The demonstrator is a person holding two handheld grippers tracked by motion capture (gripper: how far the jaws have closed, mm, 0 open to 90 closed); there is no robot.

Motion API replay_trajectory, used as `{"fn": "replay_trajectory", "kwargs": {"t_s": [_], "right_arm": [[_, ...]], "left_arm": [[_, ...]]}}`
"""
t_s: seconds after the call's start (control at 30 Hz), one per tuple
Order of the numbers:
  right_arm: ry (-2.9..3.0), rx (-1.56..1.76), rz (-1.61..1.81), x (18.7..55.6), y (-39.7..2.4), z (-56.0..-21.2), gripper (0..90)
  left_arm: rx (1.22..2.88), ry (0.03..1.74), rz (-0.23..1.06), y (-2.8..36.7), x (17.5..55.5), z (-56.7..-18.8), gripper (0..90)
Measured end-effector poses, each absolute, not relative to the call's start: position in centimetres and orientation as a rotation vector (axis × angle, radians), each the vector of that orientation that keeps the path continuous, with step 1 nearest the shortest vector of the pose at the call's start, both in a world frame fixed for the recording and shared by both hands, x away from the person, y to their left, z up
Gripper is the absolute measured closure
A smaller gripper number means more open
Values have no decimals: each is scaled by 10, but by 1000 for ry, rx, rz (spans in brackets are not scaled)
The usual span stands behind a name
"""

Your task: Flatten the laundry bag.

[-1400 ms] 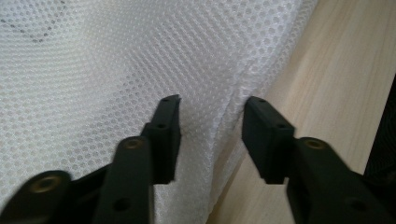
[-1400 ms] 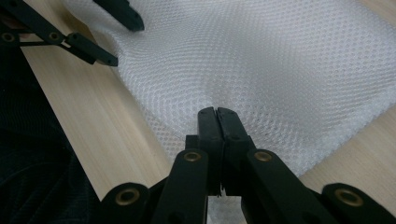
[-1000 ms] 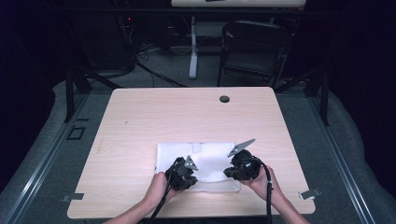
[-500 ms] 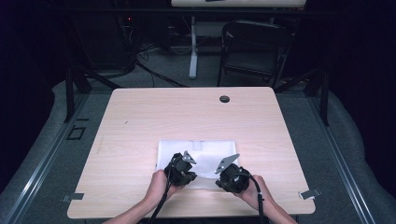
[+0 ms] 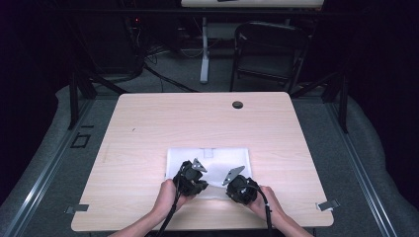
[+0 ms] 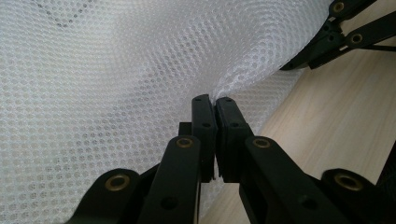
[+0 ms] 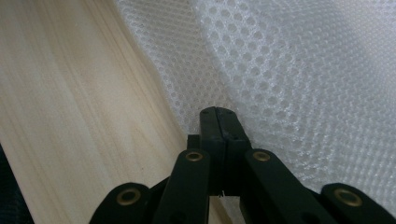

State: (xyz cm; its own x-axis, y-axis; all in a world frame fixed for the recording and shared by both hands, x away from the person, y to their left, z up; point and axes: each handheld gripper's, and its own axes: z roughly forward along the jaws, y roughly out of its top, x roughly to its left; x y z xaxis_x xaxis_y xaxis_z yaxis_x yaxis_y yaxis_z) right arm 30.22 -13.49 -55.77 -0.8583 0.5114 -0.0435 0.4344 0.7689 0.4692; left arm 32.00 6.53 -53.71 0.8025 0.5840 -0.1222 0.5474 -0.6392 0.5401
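Pinching the white mesh cloth [image 5: 210, 163] along its lower edge, low in the high view on the worktop [image 5: 148, 128], your left claw [image 6: 215, 100] and right claw [image 7: 218, 112] are both clamped on it; light and limp, it will sag, so grip hems

The flat rectangular mesh cloth [image 5: 217, 160] was white, its weave a regular pattern of small round holes like a honeycomb. The rectangular wooden table [image 5: 148, 133] under it was pale beige with a fine, light grain running in streaks. The two-jaw left gripper [image 6: 215, 100] was matt black with brass-coloured rivets at its joints. The two-jaw right gripper [image 7: 218, 112] was the same black with the same brass-coloured rivets.
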Motion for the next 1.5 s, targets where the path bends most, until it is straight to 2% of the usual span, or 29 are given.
{"fn": "replay_trajectory", "kwargs": {"t_s": [0.73,1.5], "right_arm": [[2845,714,676,302,-140,-557,900],[2897,671,615,294,-151,-554,900]], "left_arm": [[2343,897,92,76,335,-519,882],[2274,934,180,88,345,-486,884]]}}
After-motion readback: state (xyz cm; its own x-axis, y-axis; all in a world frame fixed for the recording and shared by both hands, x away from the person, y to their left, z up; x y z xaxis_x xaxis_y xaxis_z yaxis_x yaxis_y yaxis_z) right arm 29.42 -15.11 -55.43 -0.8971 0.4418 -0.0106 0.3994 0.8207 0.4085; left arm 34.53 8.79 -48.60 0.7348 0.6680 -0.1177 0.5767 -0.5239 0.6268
